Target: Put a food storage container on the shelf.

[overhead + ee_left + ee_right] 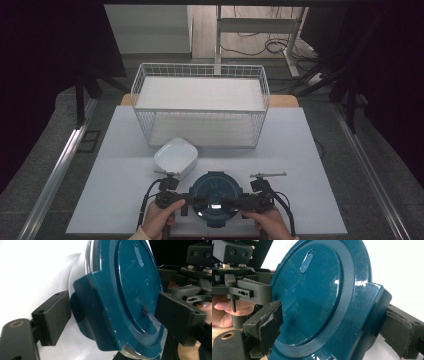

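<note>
A round dark teal lidded container [216,192] [130,290] [317,295] sits at the front centre of the white table [300,165]. My left gripper [192,202] [112,315] comes in from its left side. One jaw presses the lid's side clip from outside and the other lies on the lid top. My right gripper [235,202] [332,325] mirrors this on the container's right side clip. Each gripper view also shows the other gripper and a hand behind the lid.
A white square dish [175,157] stands just behind and left of the container. A white wire basket [200,105] spans the back of the table. The table's front edge lies right under the hands. Dark floor and desk legs lie beyond.
</note>
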{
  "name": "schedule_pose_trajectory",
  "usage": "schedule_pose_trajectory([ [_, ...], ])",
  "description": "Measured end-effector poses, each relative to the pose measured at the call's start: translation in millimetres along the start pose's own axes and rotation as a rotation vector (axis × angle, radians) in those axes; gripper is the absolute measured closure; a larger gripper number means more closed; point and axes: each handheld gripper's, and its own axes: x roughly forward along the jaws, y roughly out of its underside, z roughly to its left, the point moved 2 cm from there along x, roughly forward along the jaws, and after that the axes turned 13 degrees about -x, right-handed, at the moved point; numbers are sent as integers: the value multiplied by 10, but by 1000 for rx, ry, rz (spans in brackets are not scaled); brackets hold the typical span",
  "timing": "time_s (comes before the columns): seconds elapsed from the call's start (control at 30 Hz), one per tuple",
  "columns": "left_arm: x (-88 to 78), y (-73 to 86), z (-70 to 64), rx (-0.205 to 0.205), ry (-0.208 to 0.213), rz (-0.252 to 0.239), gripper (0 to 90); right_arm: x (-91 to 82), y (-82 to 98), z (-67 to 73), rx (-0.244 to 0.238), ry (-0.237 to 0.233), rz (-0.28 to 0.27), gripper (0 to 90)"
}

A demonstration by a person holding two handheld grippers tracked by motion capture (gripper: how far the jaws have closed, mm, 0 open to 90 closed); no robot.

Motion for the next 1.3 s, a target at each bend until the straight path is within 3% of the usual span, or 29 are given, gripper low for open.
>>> schedule_pose_trajectory([
  [0.27, -17, 14, -22, 12, -34, -28, 216, -20, 9, -15, 43, 16, -2, 186],
  [0.3, -47, 15, -44, 15, -44, -49, 268, -36, 10, -34, 57, 9, -7, 210],
  [0.43, -71, 14, -34, -7, -31, -49, 295, -80, 9, -50, 79, -2, -16, 262],
  [0.87, -161, 76, -99, -18, -34, -87, 357, -188, 5, -11, 82, -2, -52, 359],
  [1.3, -232, 98, -179, 8, -42, -120, 375, -248, -33, 85, 33, 22, -75, 386],
])
